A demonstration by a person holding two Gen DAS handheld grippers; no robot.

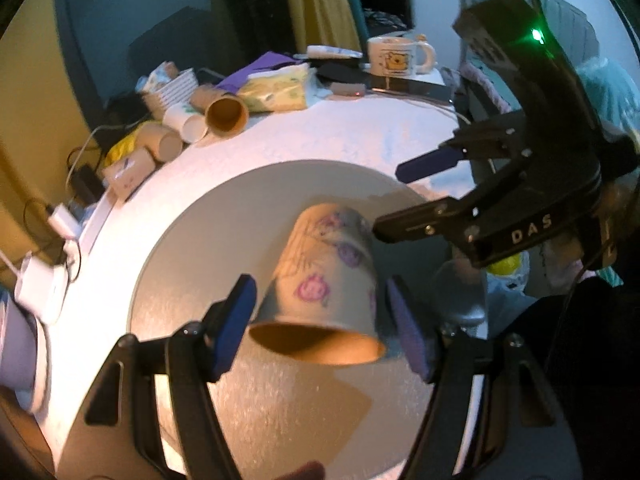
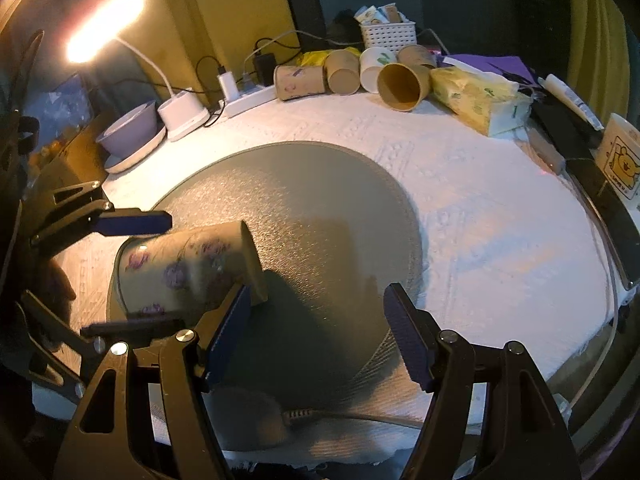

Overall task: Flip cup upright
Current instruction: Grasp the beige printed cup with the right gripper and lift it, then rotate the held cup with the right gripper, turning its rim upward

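Observation:
A paper cup with purple flowers hangs tilted above the round grey mat, its open mouth toward the left wrist camera. My left gripper has a pad on each side of the cup near the rim and holds it off the mat. In the right wrist view the cup lies sideways between the left gripper's fingers, base toward the mat's middle. My right gripper is open and empty, just right of the cup. It also shows in the left wrist view, its lower finger by the cup's base.
Several loose paper cups lie at the table's far edge beside a tissue pack and a white basket. A bowl on a plate, a lamp base and a power strip stand far left. A bear mug stands right.

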